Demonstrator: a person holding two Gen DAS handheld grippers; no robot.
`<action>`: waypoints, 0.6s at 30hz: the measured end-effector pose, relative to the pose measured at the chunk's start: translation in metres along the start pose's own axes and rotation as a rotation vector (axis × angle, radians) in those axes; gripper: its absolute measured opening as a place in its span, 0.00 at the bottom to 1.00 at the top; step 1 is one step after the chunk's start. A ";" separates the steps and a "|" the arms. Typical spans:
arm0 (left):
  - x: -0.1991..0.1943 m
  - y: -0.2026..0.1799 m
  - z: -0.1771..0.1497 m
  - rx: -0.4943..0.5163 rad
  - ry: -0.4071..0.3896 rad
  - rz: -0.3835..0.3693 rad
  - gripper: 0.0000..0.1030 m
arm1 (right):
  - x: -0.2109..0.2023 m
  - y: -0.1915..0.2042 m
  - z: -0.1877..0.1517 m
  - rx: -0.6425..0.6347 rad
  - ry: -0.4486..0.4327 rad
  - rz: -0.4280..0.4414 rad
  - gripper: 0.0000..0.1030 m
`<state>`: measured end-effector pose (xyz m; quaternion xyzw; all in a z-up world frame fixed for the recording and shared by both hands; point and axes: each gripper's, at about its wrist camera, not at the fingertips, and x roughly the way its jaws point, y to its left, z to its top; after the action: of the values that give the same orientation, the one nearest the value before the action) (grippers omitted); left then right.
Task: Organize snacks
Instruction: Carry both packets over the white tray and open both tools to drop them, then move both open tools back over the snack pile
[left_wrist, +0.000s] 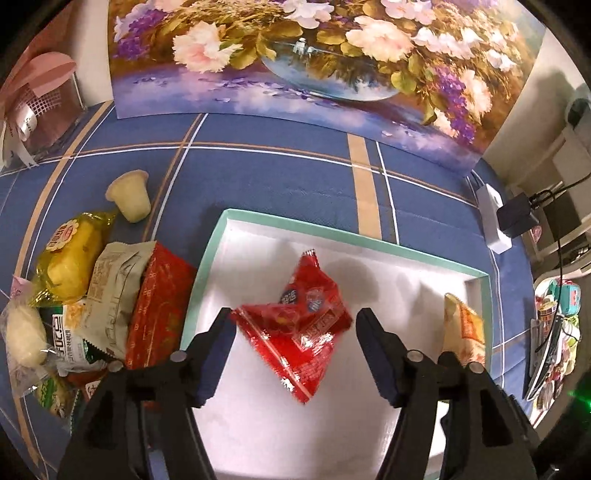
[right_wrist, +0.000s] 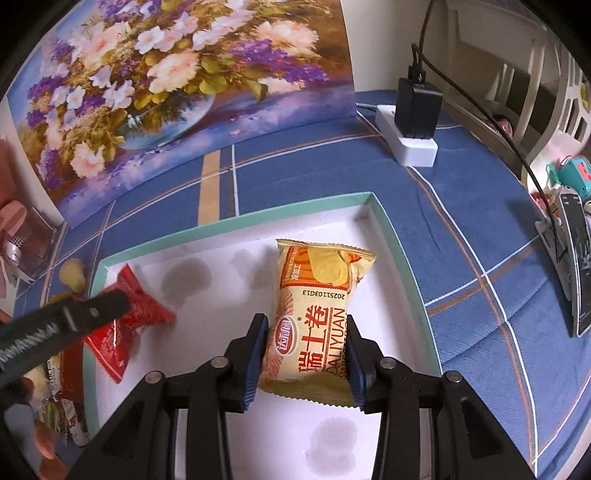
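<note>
Snacks lie in a heap (left_wrist: 92, 302) on the blue checked worktop (left_wrist: 280, 181), left of a white tray (left_wrist: 258, 236) with a mint-green rim. Next rightward, the left gripper (left_wrist: 293, 328) points steeply down over the tray, its jaws standing apart on either side of a red packet (left_wrist: 299, 325) whose print is too blurred to read; the pads are clear of it. Further right, the right gripper (right_wrist: 306, 354), also tilted steeply down, is closed on a yellow roll-cake packet (right_wrist: 314, 321) printed "DALIYUAN" and "2025110З G13", both pads pressing its sides above the tray floor.
</note>
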<state>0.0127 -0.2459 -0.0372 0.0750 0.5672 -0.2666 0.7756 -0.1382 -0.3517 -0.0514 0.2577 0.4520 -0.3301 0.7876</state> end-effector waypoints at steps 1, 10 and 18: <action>-0.003 0.000 0.000 0.000 0.001 0.004 0.67 | 0.001 0.000 -0.001 -0.003 0.005 -0.001 0.42; -0.027 0.023 -0.006 -0.084 -0.018 0.083 0.81 | -0.006 0.012 -0.004 -0.044 0.021 -0.006 0.70; -0.026 0.076 -0.023 -0.214 -0.005 0.199 0.91 | -0.010 0.027 -0.009 -0.097 0.045 -0.001 0.79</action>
<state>0.0254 -0.1634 -0.0358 0.0470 0.5805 -0.1266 0.8030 -0.1264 -0.3244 -0.0435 0.2263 0.4852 -0.3026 0.7886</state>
